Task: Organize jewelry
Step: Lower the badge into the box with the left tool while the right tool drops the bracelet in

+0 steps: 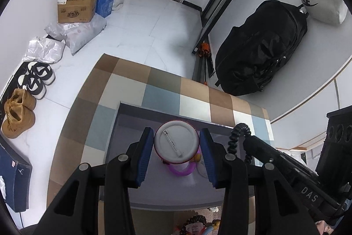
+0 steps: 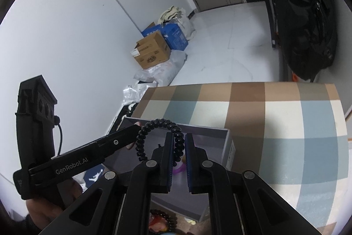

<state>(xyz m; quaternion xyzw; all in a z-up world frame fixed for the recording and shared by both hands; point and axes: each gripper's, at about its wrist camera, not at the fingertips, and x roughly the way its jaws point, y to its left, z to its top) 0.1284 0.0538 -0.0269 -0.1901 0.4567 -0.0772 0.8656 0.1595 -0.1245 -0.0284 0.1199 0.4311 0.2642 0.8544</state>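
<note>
Two pieces were in transit above the shallow grey cardboard box (image 1: 123, 120): the left gripper (image 1: 176, 147) clasped a round white pin badge (image 1: 176, 142), the right gripper (image 2: 177, 147) pinched a black coiled hair tie (image 2: 158, 124), while beaded bracelets (image 2: 162, 218) apparently awaited sorting.

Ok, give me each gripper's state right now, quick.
Left gripper: holding the round white pin-back badge over the grey open box.
Right gripper: shut on the black coiled spiral hair tie.
</note>
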